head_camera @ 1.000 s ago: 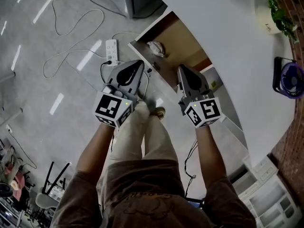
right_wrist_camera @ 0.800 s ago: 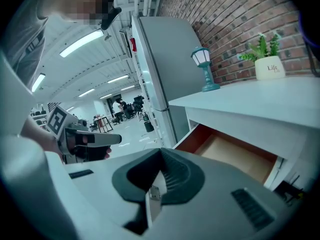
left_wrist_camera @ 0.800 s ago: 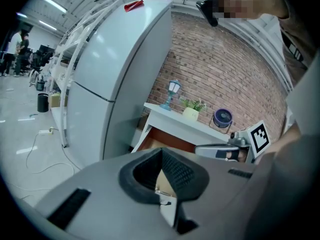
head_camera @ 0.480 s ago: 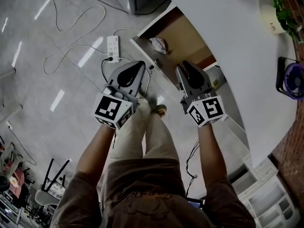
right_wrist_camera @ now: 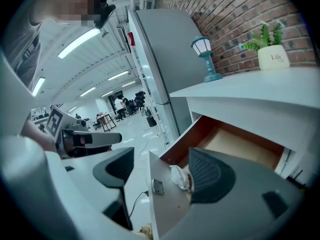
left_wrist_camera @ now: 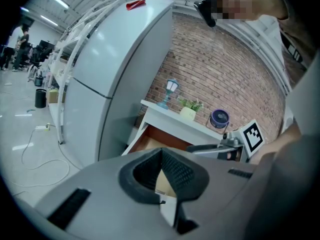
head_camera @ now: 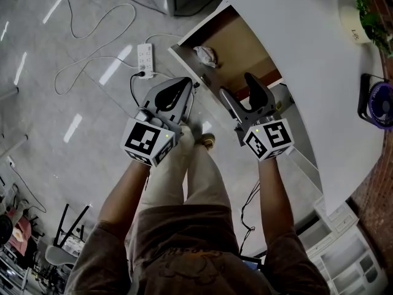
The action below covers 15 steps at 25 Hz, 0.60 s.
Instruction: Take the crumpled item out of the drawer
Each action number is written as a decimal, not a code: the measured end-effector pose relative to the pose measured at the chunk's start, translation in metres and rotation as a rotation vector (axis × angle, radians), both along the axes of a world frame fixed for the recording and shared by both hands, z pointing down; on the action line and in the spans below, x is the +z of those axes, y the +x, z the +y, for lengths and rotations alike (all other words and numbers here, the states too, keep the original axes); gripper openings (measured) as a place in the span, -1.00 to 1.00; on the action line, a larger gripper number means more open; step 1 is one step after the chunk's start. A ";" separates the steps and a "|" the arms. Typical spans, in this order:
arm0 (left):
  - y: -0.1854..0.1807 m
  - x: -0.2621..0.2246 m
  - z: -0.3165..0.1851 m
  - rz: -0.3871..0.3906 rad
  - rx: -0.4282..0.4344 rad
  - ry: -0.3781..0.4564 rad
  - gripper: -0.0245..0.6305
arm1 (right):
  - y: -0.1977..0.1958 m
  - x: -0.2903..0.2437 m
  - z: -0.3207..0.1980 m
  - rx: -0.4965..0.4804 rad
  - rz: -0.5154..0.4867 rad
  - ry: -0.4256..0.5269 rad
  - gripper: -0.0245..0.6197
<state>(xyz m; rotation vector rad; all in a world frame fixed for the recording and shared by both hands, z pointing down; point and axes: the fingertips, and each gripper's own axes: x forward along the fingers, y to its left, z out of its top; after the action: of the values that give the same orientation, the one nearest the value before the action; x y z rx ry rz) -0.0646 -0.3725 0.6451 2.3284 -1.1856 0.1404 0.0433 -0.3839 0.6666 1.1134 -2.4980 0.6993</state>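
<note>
The wooden drawer [head_camera: 241, 42] stands pulled out from under the white table [head_camera: 307, 60]. A pale crumpled item [head_camera: 206, 55] lies in its front corner, just behind the white front panel [right_wrist_camera: 165, 204]. My right gripper [head_camera: 241, 91] is open and its jaws have just been opening. In the right gripper view the right gripper [right_wrist_camera: 162, 173] straddles the panel's top edge, one finger outside and one inside the drawer. The crumpled item [right_wrist_camera: 180, 177] sits close to the inner pad, apart from it. My left gripper [head_camera: 178, 94] hovers left of the drawer front, shut and empty.
A power strip [head_camera: 145, 59] and cables lie on the floor to the left. A tall grey refrigerator [left_wrist_camera: 115, 74] stands beside the table. On the table are a lamp [right_wrist_camera: 204, 59], a potted plant [head_camera: 355, 26] and a small fan [head_camera: 377, 103]. The person's shoes are below the grippers.
The right gripper's jaws have spread from shut to wide apart at the drawer's front panel. The left gripper has stayed shut in about the same place.
</note>
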 end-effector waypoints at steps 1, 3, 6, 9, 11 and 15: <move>0.000 0.000 0.000 0.001 0.003 0.001 -0.91 | 0.000 0.000 -0.002 0.004 -0.003 -0.002 0.19; -0.001 0.000 -0.001 0.002 0.005 0.002 -0.91 | -0.001 0.001 -0.005 0.005 0.006 -0.001 0.34; -0.006 0.001 0.001 0.001 0.002 0.000 -0.91 | -0.003 0.003 -0.010 0.002 0.017 0.000 0.41; -0.008 0.002 0.004 0.003 -0.003 -0.005 -0.91 | -0.004 0.004 -0.016 -0.012 0.032 0.005 0.42; -0.009 0.003 0.005 0.001 -0.001 -0.009 -0.91 | -0.005 0.007 -0.020 -0.031 0.054 0.012 0.42; -0.012 0.006 0.008 -0.002 0.000 -0.013 -0.91 | -0.010 0.020 -0.031 -0.074 0.104 0.017 0.42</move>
<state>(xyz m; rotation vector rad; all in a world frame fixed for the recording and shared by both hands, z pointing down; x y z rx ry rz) -0.0764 -0.3647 0.6506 2.3182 -1.1817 0.1495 0.0329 -0.4145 0.6871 1.0296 -2.4480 0.5864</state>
